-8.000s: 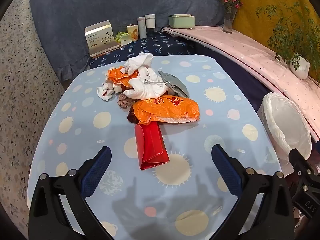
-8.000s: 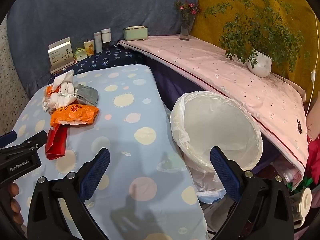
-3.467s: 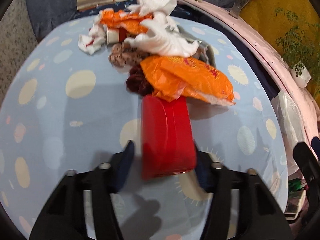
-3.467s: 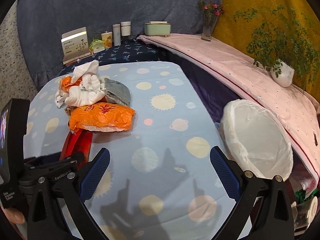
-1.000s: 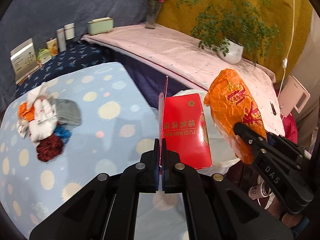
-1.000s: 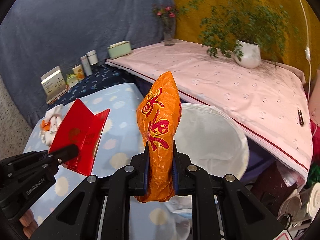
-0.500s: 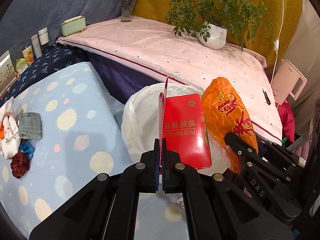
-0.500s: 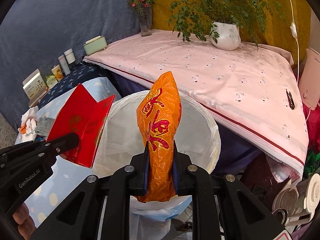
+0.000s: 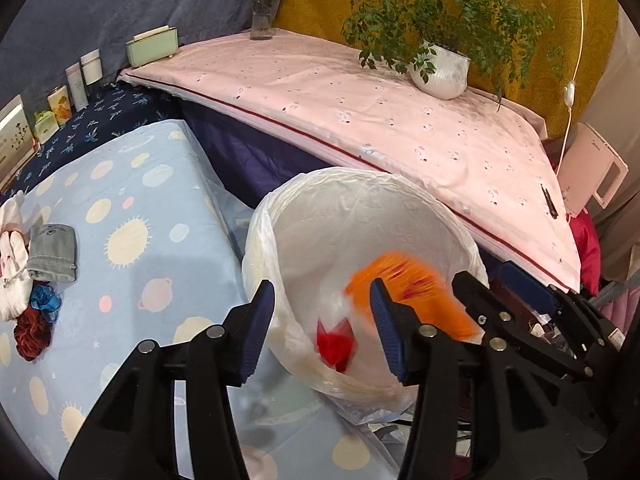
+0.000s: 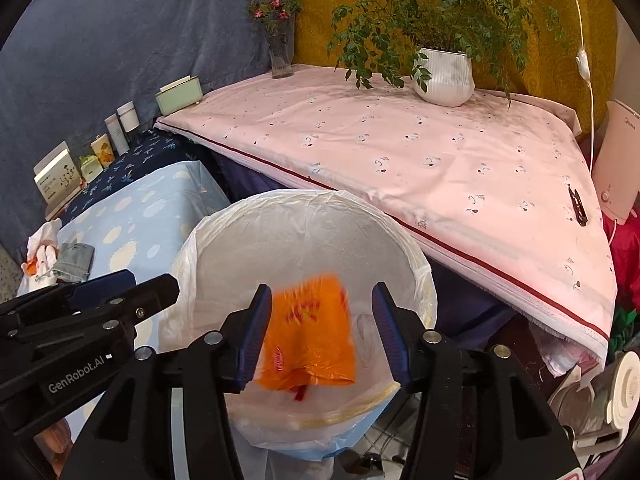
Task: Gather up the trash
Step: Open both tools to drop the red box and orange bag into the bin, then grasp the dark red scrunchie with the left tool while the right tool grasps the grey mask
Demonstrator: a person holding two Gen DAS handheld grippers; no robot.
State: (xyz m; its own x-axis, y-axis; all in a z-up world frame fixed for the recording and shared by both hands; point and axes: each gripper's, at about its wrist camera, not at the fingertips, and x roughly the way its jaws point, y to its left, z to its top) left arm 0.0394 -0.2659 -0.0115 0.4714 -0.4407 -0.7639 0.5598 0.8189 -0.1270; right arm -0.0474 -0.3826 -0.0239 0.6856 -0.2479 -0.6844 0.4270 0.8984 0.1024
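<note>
A bin with a white liner (image 9: 360, 178) (image 10: 304, 198) stands beside the blue table. My left gripper (image 9: 322, 328) hovers over it, jaws opening, with nothing between the pads. The red packet (image 9: 336, 344) is blurred, dropping inside the liner. My right gripper (image 10: 322, 332) is over the same bin, jaws opening too. The orange plastic bag (image 10: 316, 340) (image 9: 404, 276) has left its pads and is falling into the bin. More trash lies on the table's left: white cloth (image 9: 12, 276), a grey pouch (image 9: 54, 252), a blue scrunchie (image 9: 44, 298) and a dark red one (image 9: 32, 330).
A pink-covered ledge (image 10: 400, 148) runs behind the bin with a potted plant (image 10: 444, 76) and a flower vase (image 10: 280, 56). Boxes and bottles (image 9: 80, 80) line the far wall. Clutter and a white cable fill the floor on the right.
Both grippers have opened. The red packet and the orange bag have dropped out of them into the bin. Neither hand has shifted much since half a second ago.
</note>
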